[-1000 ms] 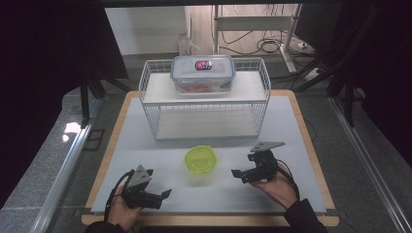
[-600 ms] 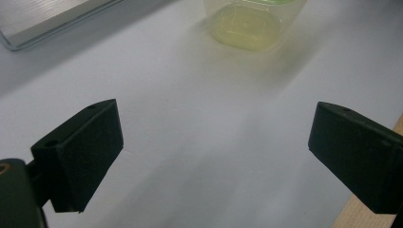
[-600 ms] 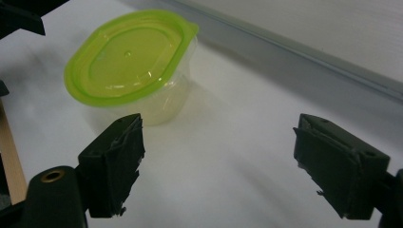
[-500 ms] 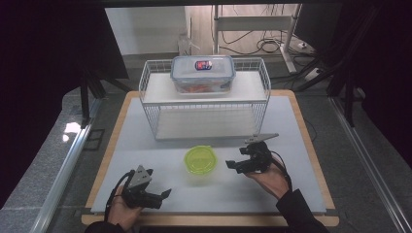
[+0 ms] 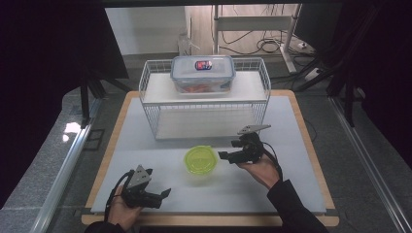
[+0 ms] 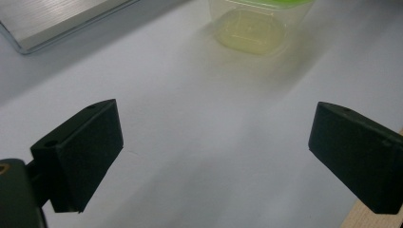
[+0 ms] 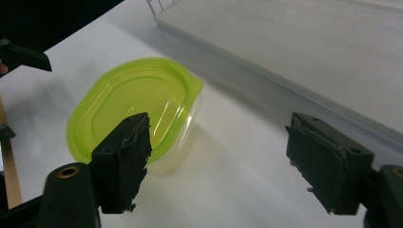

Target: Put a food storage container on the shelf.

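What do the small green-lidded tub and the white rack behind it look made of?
Small green-lidded tub: glossy translucent lime lid on a clear body, probably thin plastic. White wire rack: thin gridded rods, likely coated metal wire, with matte white shelf boards.

High view looks down and forward over the whole table (image 5: pixel 145 145) from the person's side. Left gripper view sits low, close above the mat, facing the green-lidded container (image 6: pixel 256 23). Right gripper view faces it too (much nearer) (image 7: pixel 138 104); all three share it.
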Available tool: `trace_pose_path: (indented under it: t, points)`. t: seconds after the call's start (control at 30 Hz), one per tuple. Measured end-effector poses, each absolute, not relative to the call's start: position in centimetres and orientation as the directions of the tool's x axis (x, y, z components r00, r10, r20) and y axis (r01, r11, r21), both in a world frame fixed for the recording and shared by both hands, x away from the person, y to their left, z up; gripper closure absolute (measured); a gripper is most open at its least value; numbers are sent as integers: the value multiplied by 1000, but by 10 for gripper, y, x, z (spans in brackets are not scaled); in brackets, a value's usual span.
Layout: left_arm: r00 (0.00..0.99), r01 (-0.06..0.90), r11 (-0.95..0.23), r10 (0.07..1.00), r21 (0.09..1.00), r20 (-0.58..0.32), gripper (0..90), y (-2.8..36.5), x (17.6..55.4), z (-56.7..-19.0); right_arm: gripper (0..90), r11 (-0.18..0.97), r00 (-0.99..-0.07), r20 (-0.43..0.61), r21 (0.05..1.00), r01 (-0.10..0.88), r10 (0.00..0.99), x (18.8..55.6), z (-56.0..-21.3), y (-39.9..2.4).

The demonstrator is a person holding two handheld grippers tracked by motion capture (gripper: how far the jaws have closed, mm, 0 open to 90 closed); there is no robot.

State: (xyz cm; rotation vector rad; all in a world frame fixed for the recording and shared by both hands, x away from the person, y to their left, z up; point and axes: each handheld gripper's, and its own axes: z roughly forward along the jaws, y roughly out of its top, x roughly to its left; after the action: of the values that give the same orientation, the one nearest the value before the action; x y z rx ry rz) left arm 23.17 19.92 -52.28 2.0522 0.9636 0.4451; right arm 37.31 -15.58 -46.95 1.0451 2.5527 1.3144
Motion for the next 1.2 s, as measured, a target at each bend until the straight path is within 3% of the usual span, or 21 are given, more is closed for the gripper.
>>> trace_pose_path:
  t: [0.67, 1.2]
  points:
    - [650, 479, -391, 760, 786, -18, 42, 198, 232, -523, 485, 383, -739, 388, 669, 637, 551, 397, -490, -127]
    - [652, 483, -398, 758, 780, -16, 43, 196, 232, -524, 670, 319, -670, 533, 606, 728, 516, 403, -500, -129]
